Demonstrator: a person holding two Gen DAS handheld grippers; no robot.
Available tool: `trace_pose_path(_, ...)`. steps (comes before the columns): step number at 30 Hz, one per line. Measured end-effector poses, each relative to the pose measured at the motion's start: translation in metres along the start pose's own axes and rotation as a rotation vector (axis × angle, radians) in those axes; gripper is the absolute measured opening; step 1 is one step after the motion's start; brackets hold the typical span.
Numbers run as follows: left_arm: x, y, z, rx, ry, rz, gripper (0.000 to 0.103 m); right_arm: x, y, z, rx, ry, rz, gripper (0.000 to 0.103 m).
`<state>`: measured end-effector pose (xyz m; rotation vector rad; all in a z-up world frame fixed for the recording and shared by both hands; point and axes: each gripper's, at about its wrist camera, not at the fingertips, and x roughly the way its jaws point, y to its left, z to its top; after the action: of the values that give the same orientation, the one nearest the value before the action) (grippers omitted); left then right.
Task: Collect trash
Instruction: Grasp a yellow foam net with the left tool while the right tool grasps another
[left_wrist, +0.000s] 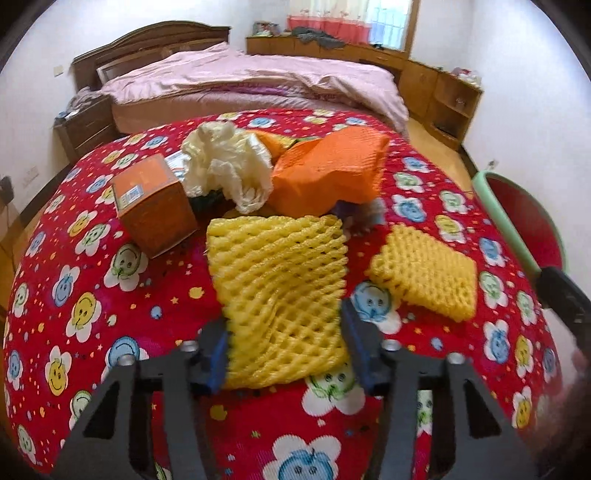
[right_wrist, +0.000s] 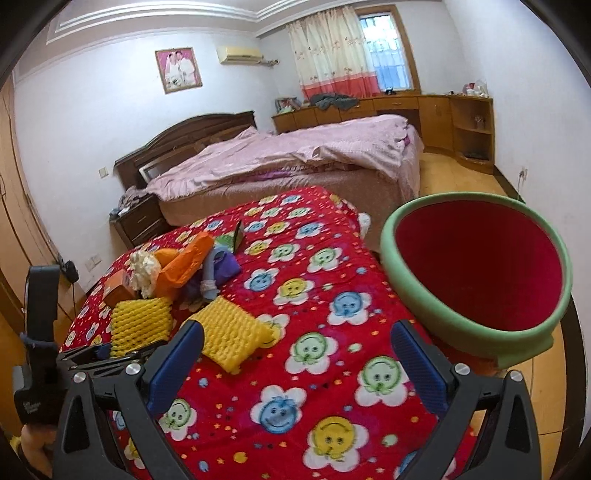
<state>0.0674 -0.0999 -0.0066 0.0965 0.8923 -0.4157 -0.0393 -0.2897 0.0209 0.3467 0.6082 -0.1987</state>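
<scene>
two grippers work over the bench (right_wrist: 332, 424), which is draped in a red quilted cloth printed with smiley flowers. nearest, the left gripper (left_wrist: 284, 343) has its blue-padded jaws set either side of the large yellow foam net (left_wrist: 277, 288), the near edge of the net lying between them; the net looks lightly pinched, though whether the jaws grip it firmly or only bracket it i cannot tell for sure. the right gripper (right_wrist: 295, 354) hangs with its jaws spread wide, grasping nothing, above bare cloth.

the step in hand, as i judge it, is lifting this net and carrying it to the red bin with a green rim (right_wrist: 476, 273), which stands at the right edge of the bench. the net is a soft, springy lattice sleeve that crushes easily, so close fully on a doubled edge instead of a single strand, lift straight up, and watch that it does not drag the neighbouring pieces.

just to the right lies a smaller yellow foam net (left_wrist: 424, 273), flat and diamond-shaped, apart from the large one. farther off sits the rest of the trash: an orange cardboard box (left_wrist: 155, 206) on the left, a crumpled cream plastic bag (left_wrist: 225, 166), and a ribbed orange foam sheet (left_wrist: 328, 170) folded over. beyond the bench is a bed with a pink cover (right_wrist: 295, 158).
</scene>
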Motion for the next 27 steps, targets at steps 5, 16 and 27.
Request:
trace_pose_path(5,-0.013,0.004,0.000,-0.003,-0.042,-0.051,0.014,0.014,0.018,-0.002,-0.039,0.077,0.019,0.103)
trace_pose_path(16,-0.017,0.027,0.002,-0.054,-0.059,-0.195,0.011,0.049,0.043,-0.004,-0.034,0.192,-0.042,0.101)
trace_pose_path(27,-0.019,0.027,0.005,-0.022,-0.087,-0.238,0.010,0.063,0.050,-0.007,0.002,0.244,-0.056,0.038)
